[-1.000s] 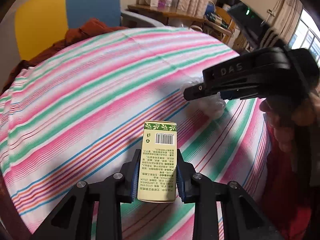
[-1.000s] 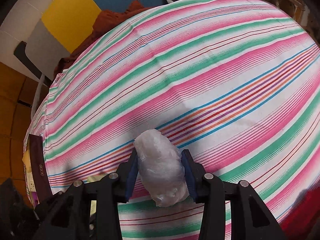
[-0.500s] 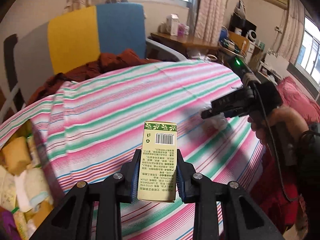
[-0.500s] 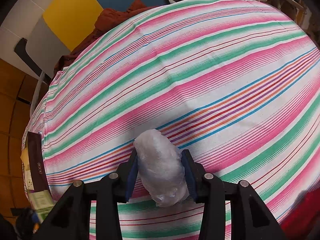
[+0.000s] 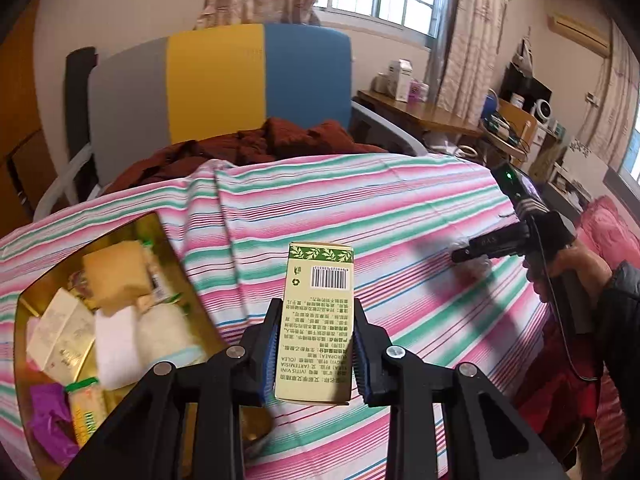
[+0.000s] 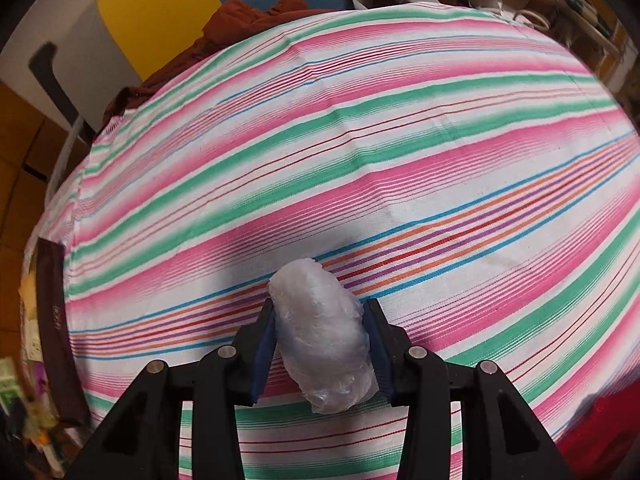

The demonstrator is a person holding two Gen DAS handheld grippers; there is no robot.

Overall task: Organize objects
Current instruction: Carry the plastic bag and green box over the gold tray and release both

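Note:
My left gripper point(image 5: 316, 344) is shut on a pale yellow carton point(image 5: 318, 320) with a barcode and a green leaf band, held upright above the striped cloth point(image 5: 360, 208). My right gripper point(image 6: 322, 344) is shut on a clear plastic-wrapped bundle point(image 6: 324, 336), held low over the cloth. The right gripper also shows in the left wrist view point(image 5: 476, 254), at the right, with the bundle under its tip. A gold box point(image 5: 168, 248) full of packets and cartons sits at the left.
A grey, yellow and blue chair point(image 5: 216, 88) with a rust-red cloth point(image 5: 272, 140) stands behind the table. A wooden desk point(image 5: 420, 114) with clutter is at the back right. A dark brown box wall point(image 6: 56, 320) shows at the left edge in the right wrist view.
My left gripper has risen and pulled back left with the carton, bringing the gold box into view. My right gripper has shifted slightly with the bundle still held.

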